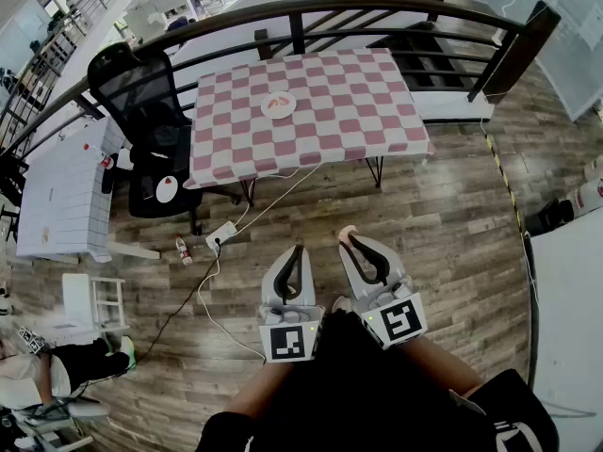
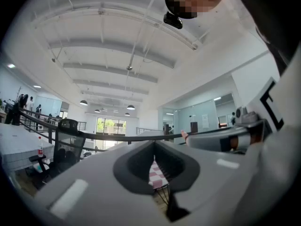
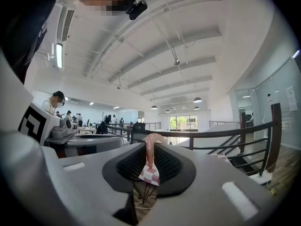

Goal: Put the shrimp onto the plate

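A white plate (image 1: 278, 105) lies on the pink-and-white checked table (image 1: 349, 121) far ahead, with a red shrimp on it. My right gripper (image 1: 350, 240) is held low near my body over the wooden floor, shut on a pale pink shrimp (image 3: 150, 148) that sticks up between its tips, also seen as shrimp (image 1: 347, 234). My left gripper (image 1: 298, 250) is beside it, shut with nothing between its jaws (image 2: 154, 150). Both are well short of the table.
A black office chair (image 1: 141, 111) stands left of the table, with a small white plate (image 1: 167, 191) on its seat. A dark curved railing (image 1: 311, 12) runs behind the table. A power strip (image 1: 221, 236) and cable lie on the floor. A white table (image 1: 61, 196) is at left.
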`<state>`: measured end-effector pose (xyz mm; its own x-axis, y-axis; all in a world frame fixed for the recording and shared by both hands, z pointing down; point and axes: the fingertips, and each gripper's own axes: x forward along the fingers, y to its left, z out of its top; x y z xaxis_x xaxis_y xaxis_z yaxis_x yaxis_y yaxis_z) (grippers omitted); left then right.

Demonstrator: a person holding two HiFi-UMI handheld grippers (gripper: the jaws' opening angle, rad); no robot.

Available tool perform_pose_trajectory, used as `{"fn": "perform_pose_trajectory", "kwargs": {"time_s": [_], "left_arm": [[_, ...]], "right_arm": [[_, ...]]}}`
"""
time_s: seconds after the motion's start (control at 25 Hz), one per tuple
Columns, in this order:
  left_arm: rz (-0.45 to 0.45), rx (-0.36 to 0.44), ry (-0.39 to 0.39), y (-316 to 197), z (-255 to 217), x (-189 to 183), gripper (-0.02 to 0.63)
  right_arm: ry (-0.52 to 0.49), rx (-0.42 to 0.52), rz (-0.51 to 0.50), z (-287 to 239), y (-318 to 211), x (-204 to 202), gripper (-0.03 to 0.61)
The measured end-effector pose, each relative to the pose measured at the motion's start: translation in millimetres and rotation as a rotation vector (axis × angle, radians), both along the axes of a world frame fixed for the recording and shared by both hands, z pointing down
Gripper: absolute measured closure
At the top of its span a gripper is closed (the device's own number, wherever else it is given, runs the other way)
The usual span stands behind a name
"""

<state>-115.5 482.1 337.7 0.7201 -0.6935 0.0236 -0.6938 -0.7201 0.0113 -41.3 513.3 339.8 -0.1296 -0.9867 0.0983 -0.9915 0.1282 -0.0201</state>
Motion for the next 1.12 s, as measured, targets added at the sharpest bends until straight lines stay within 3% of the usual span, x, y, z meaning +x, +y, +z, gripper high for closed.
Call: {"fn": "perform_pose_trajectory", "kwargs": {"time_s": [0.52,0.84,1.12], "left_arm": [[-0.093,0.021,0.017,-3.1,6.1,-11.4,0.603],[-0.067,-0.004,0.017,-6.8,16.9,2.9,0.603],[-0.045,-0.034,0.041,-40.4,27.0,16.2,0.604]], "right_arm": [[-0.062,0.009,0.048,10.2,32.6,39.4,0.523],[-0.065,-0.011,0.078,20.4,31.7,51.6,0.522],[-0.048,-0.029,0.121,28.6,10.6,72.3,0.522]]}}
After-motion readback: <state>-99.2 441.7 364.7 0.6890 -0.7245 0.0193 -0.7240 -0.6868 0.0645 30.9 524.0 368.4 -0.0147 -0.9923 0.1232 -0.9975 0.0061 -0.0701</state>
